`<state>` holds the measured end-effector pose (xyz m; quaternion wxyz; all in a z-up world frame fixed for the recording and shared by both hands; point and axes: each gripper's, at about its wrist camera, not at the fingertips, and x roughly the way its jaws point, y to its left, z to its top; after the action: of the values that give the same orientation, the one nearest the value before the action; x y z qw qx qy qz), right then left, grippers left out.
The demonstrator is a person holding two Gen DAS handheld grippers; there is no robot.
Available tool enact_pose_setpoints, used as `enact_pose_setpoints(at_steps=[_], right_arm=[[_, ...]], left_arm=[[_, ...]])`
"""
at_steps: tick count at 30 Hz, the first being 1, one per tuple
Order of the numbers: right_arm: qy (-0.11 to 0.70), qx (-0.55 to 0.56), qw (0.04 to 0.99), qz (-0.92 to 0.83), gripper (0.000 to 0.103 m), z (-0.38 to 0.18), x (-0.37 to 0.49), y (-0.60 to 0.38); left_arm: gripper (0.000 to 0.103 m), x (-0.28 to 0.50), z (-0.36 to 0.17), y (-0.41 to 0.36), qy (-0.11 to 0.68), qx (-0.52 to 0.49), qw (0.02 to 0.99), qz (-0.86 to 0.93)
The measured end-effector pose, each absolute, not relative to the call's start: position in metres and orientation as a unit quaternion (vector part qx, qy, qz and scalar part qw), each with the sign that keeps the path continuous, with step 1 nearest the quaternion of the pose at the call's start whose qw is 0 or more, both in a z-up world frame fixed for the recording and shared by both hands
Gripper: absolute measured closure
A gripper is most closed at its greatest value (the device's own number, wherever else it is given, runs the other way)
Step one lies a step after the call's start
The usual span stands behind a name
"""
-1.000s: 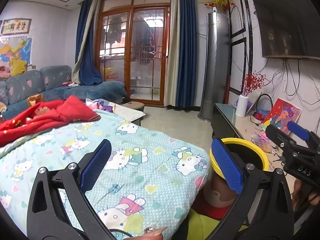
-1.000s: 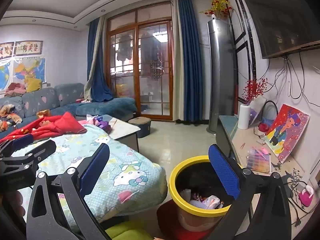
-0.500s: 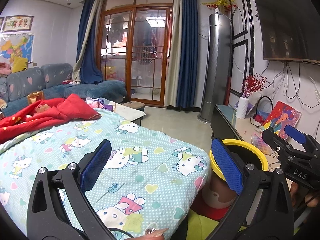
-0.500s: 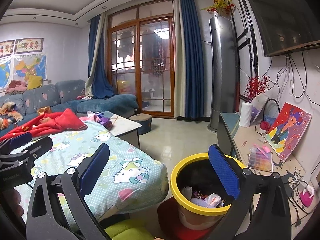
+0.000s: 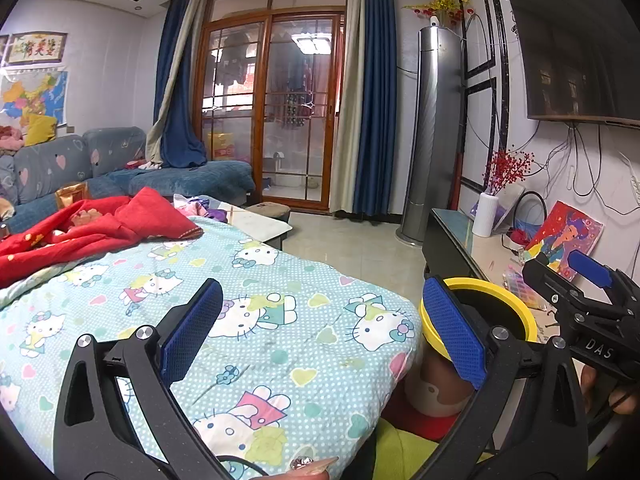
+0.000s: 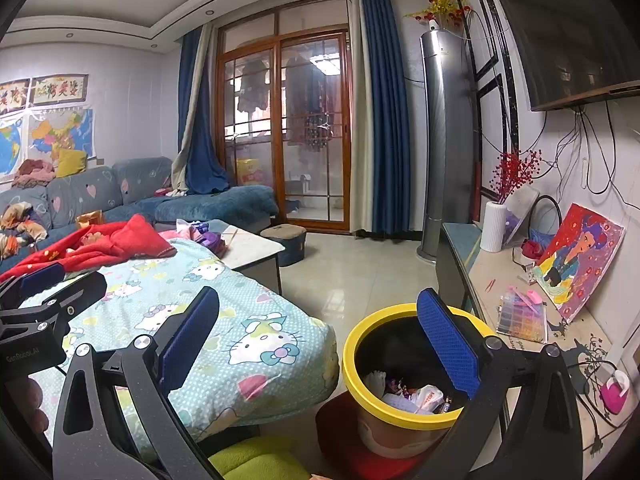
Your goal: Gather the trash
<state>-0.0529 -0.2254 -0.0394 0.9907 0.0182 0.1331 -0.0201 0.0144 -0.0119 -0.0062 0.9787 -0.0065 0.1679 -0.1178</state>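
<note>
A yellow-rimmed trash bin stands on the floor between the bed and the TV bench, with wrappers and paper inside. It also shows in the left wrist view, partly hidden by a finger. My left gripper is open and empty above the Hello Kitty bedspread. My right gripper is open and empty, held above the bin's near side; it also shows at the right of the left wrist view. The left gripper shows at the left of the right wrist view.
A red blanket lies on the bed's far side. A low white table and a stool stand beyond the bed. The TV bench carries a white vase, a painting and a bead box. A green cushion lies near.
Both cameras have risen and tilted slightly; the bin and bed sit a little lower in view. Both grippers stay open and empty.
</note>
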Motion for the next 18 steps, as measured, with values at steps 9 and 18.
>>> enact_pose_setpoints(at_steps=[9, 18], right_arm=[[0.133, 0.018, 0.991, -0.021, 0.006, -0.0390, -0.0527, -0.2255], [0.134, 0.018, 0.991, -0.020, 0.006, -0.0389, -0.0524, -0.2253]], left_arm=[[0.011, 0.0145, -0.0065, -0.0118, 0.169, -0.007, 0.979, -0.118], [0.011, 0.0148, -0.0066, -0.0115, 0.169, -0.006, 0.979, -0.118]])
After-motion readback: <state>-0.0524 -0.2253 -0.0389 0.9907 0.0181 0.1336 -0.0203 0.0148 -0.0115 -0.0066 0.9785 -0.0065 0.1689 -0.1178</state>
